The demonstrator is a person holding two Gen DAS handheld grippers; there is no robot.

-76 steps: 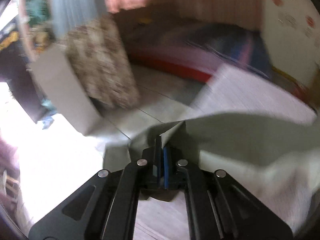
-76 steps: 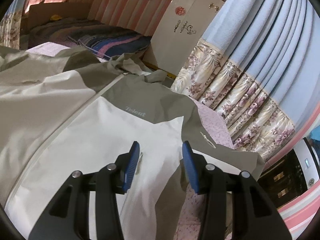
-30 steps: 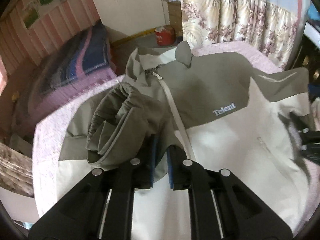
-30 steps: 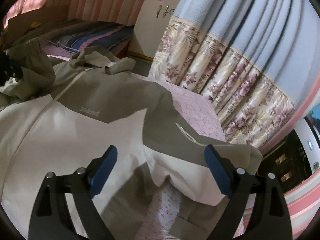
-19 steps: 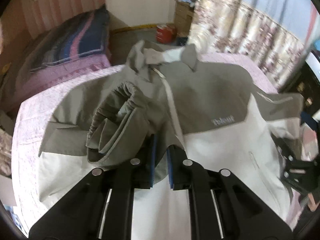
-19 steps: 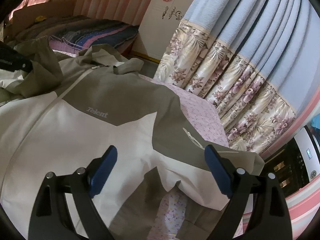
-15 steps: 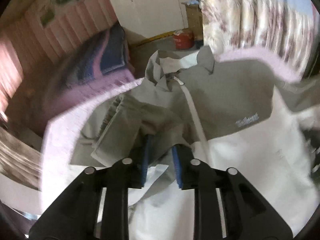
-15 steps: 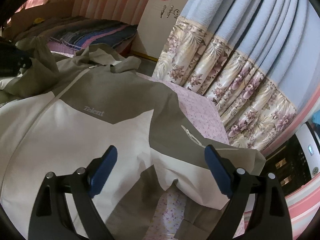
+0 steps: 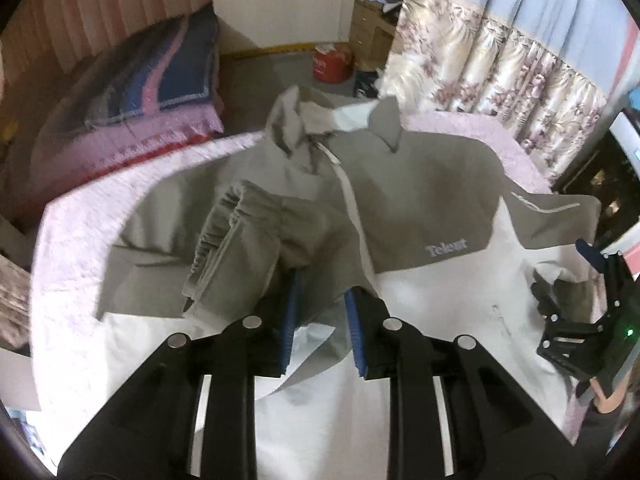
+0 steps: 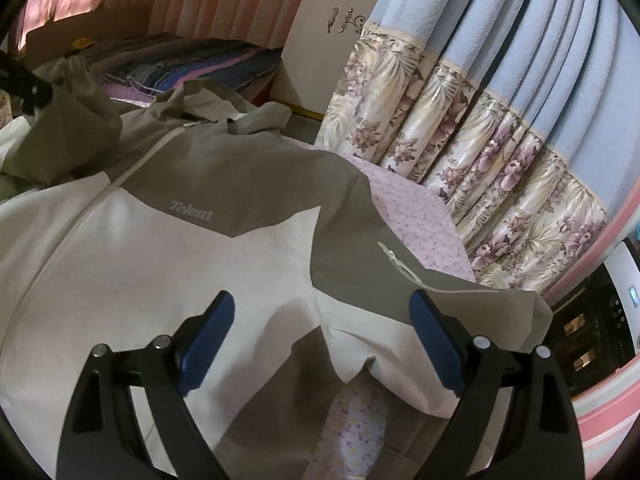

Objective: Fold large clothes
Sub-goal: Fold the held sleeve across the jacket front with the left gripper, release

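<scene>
A grey and white jacket (image 9: 420,208) (image 10: 160,272) lies face up and zipped on the pink bedspread (image 9: 80,240). One sleeve (image 9: 248,240) (image 10: 68,136) is folded over the chest in a bunched grey heap. My left gripper (image 9: 322,292) hovers at that heap's near edge. Its jaws stand a little apart, with loose sleeve cloth between the blue pads and no squeeze on it. My right gripper (image 10: 322,304) is wide open above the jacket's other armpit. The other sleeve (image 10: 440,300) (image 9: 552,216) lies spread out sideways just past it.
Floral curtains (image 10: 480,152) hang close behind the bed's far side. Folded striped blankets (image 9: 160,68) are stacked at the back left. A red container (image 9: 332,64) stands on the floor near a white wardrobe (image 10: 320,40). A dark cabinet (image 10: 580,340) sits at the right.
The left gripper swung the sleeve across onto the jacket's chest, then its jaws parted and it drew back slightly. The right gripper spread wide earlier and has since stayed still.
</scene>
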